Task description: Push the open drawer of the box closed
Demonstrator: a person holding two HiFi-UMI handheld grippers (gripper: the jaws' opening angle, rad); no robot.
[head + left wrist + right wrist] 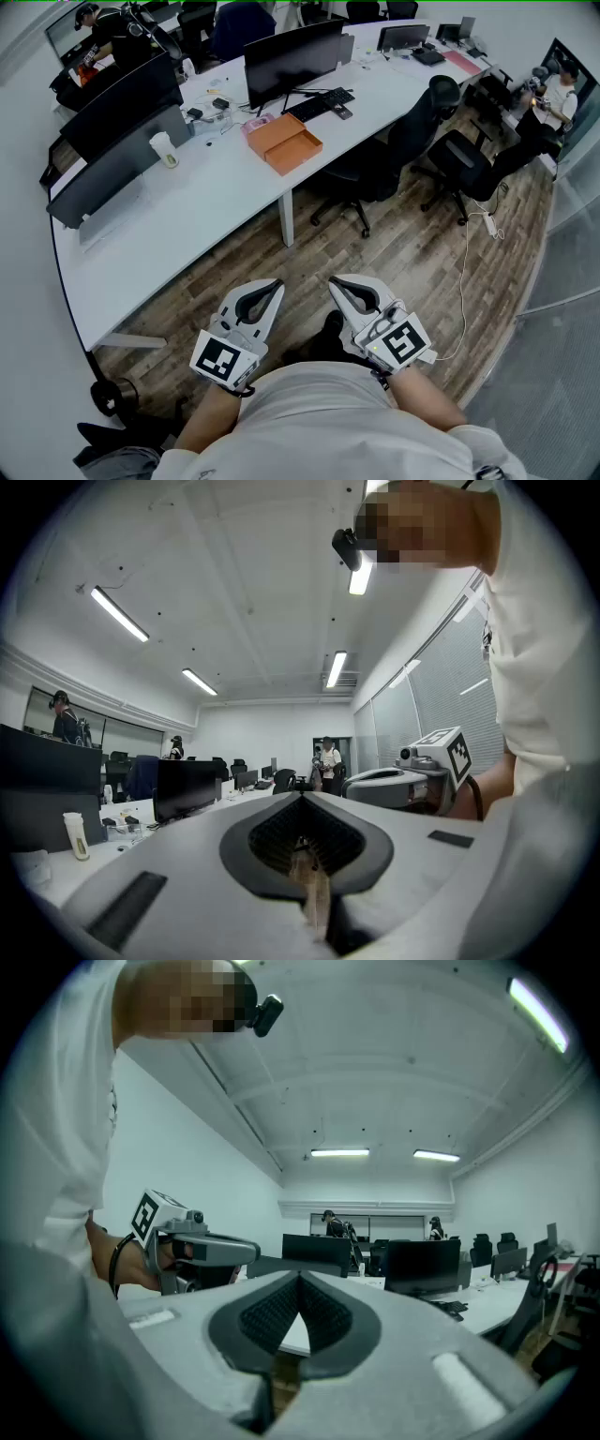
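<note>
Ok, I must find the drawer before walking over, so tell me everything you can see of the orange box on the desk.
The orange box is flat and rectangular, perhaps card. It lies flat on the white desk, close to the near edge, near the keyboard. Its drawer stands slid out toward the desk's edge: a shallow open tray with a raised rim, seemingly empty. Only the desk touches it, as far as the head view shows.

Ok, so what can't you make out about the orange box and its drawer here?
- Orange box, head view: too far and small to tell how far its drawer stands out.
- Left gripper view: box not visible; left tongs fill the lower frame.
- Right gripper view: no box either; right tongs block the lower frame.
</note>
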